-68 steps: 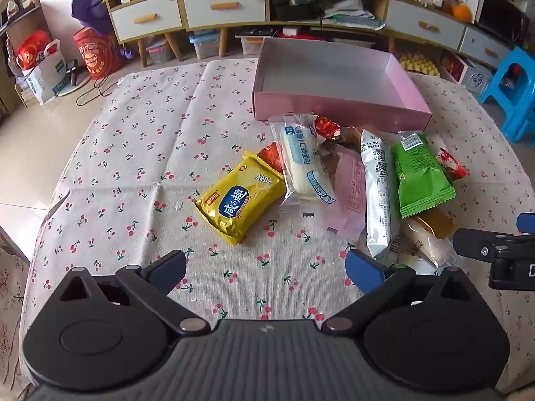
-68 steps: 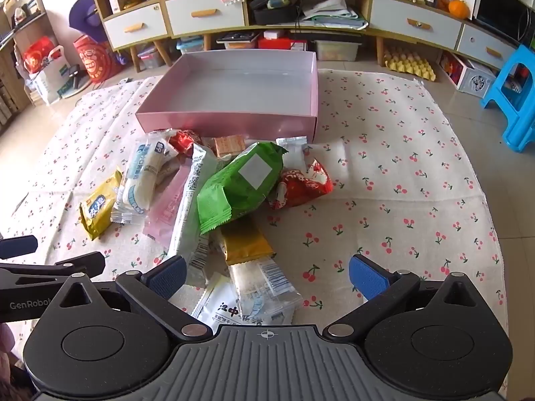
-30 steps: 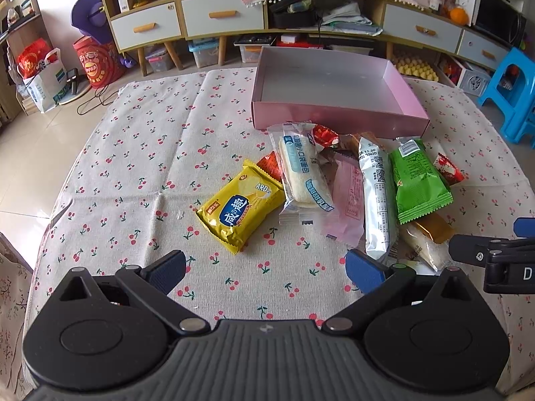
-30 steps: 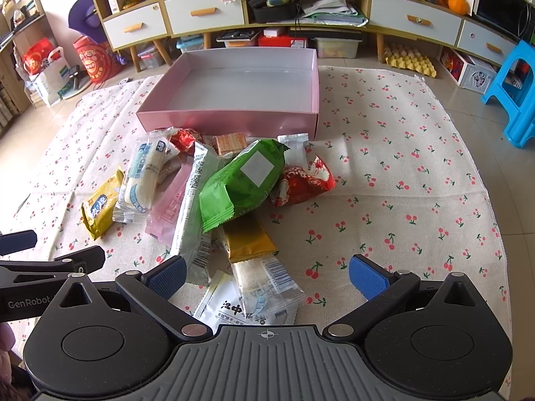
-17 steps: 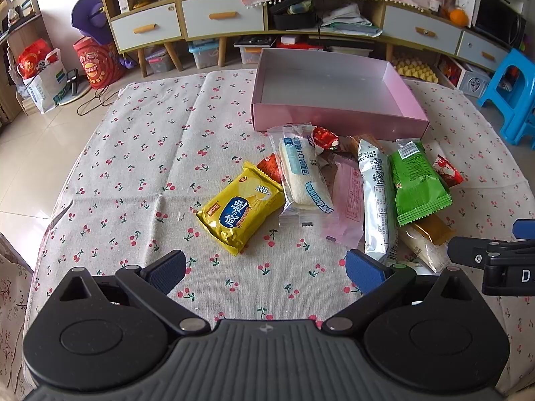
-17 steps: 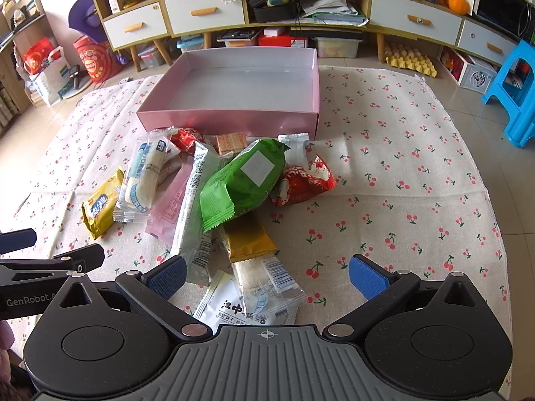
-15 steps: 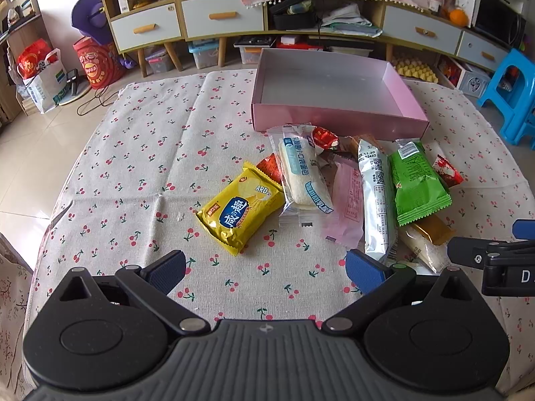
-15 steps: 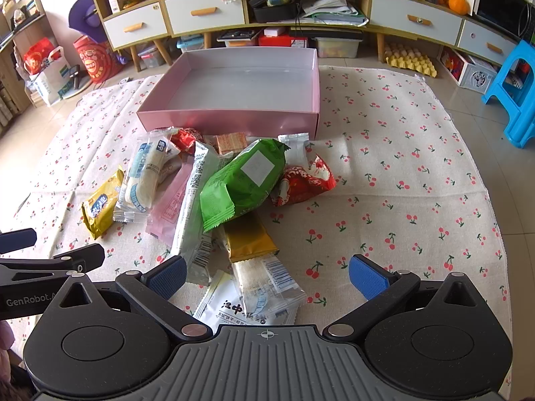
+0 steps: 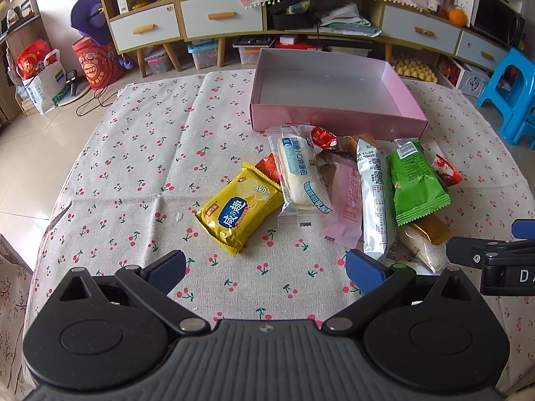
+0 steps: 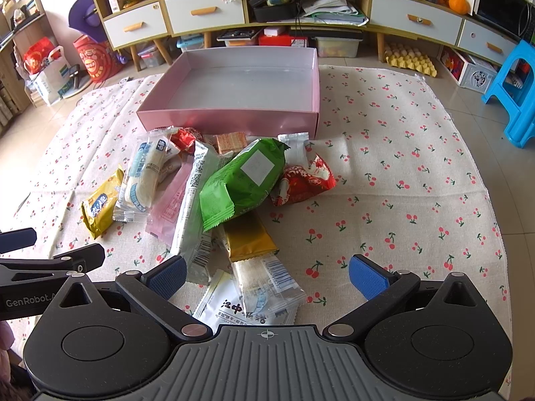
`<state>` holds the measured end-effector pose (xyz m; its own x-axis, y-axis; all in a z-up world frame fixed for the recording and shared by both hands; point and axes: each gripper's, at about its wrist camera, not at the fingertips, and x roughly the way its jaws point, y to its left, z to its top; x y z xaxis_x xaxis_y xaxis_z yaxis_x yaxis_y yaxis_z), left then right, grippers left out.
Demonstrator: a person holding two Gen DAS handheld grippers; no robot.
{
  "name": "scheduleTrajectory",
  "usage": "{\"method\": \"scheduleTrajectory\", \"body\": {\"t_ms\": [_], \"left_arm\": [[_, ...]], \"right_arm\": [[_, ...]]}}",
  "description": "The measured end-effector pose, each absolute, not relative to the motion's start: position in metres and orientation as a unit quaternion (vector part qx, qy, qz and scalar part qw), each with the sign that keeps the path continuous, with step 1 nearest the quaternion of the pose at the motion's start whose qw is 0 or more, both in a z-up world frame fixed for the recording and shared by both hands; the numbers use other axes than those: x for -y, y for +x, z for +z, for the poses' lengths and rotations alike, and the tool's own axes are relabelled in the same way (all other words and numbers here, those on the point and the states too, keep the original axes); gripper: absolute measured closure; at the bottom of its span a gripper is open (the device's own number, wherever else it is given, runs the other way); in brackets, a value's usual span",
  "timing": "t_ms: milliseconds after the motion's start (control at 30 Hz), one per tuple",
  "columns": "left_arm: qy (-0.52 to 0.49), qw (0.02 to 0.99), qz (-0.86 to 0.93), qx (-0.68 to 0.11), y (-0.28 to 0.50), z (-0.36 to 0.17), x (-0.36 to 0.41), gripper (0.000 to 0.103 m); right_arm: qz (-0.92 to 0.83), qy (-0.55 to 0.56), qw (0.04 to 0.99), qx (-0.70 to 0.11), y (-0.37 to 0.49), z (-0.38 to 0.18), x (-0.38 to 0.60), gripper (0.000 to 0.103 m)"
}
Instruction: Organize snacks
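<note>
A pile of snack packets lies on a cherry-print cloth in front of an empty pink box point(image 9: 337, 123) point(image 10: 230, 120). The pile holds a yellow packet point(image 9: 239, 212) point(image 10: 100, 205), a white-and-blue packet point(image 9: 301, 175) point(image 10: 143, 173), a pale pink packet point(image 9: 346, 200), a long white packet point(image 9: 372, 197), a green packet point(image 9: 414, 183) point(image 10: 244, 180), a red packet point(image 10: 306, 180), a gold packet point(image 10: 247, 239) and clear packets nearest me. My left gripper point(image 9: 264, 272) is open and empty, hovering short of the yellow packet. My right gripper point(image 10: 265, 275) is open and empty above the clear packets point(image 10: 267, 287).
The cloth point(image 9: 140, 153) covers the table and drops off at its edges. Beyond it are low cabinets with drawers point(image 9: 220, 16), a blue stool point(image 9: 511, 90) at the right and bags point(image 9: 40, 77) on the floor at the left.
Both grippers have stayed open and drawn back and up slightly from the pile. The snacks and box have not moved.
</note>
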<state>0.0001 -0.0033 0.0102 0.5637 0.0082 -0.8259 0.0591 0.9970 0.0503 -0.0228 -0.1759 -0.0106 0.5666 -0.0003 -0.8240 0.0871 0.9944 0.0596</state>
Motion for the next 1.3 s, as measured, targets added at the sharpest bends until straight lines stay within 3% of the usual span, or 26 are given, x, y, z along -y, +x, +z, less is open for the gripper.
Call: {"method": "scheduleTrajectory", "body": {"t_ms": [767, 1067, 1300], "left_arm": [[0.043, 0.884, -0.020, -0.465, 0.001, 0.009, 0.006, 0.001], [0.081, 0.905, -0.022, -0.416, 0.006, 0.013, 0.005, 0.001], [0.103, 0.890, -0.075, -0.439, 0.028, 0.015, 0.002, 0.001]], "right_arm": [[-0.027, 0.046, 0.884, -0.465, -0.022, -0.009, 0.177, 0.000], [-0.046, 0.026, 0.885, -0.463, -0.011, -0.006, 0.182, 0.000], [0.000, 0.040, 0.882, -0.470, 0.009, 0.011, 0.181, 0.000]]}}
